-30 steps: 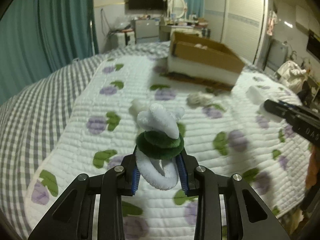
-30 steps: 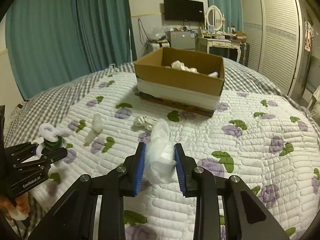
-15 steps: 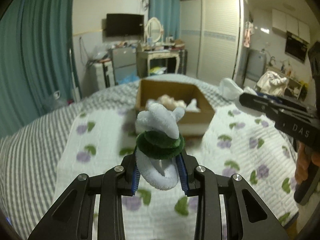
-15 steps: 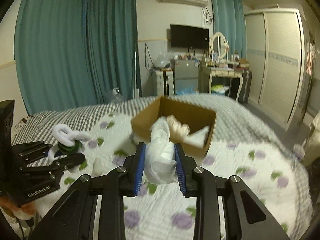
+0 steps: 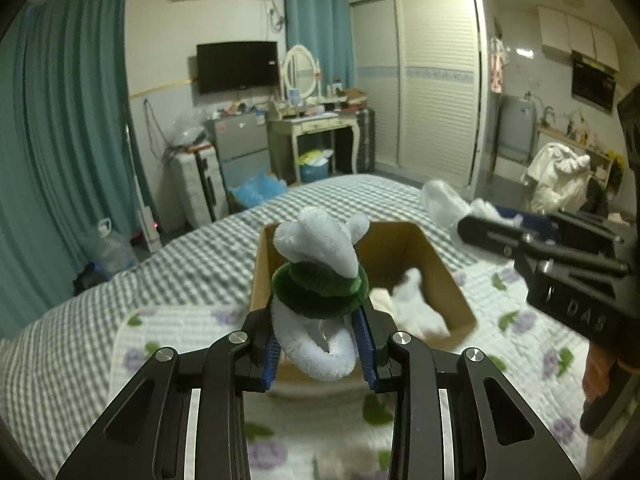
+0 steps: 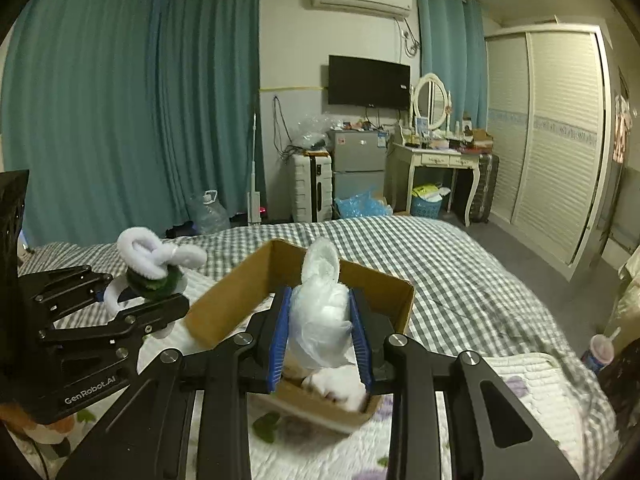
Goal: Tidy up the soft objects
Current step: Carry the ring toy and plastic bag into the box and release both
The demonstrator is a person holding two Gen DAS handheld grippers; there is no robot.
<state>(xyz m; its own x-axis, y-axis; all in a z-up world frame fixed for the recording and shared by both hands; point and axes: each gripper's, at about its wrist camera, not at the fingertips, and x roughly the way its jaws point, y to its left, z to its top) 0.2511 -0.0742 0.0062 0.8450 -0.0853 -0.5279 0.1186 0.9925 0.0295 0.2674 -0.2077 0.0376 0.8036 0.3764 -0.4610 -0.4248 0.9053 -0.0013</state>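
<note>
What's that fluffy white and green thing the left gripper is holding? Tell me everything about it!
The fluffy toy looks like fuzzy chenille twisted into loops: a white ring at the bottom, a dark green ring around the middle and white rounded loops on top, like ears. It stands upright, pinched at its lower white ring between the blue pads of the left gripper, which is shut on it. It is held up in the air in front of the open cardboard box on the bed; nothing else touches it.
</note>
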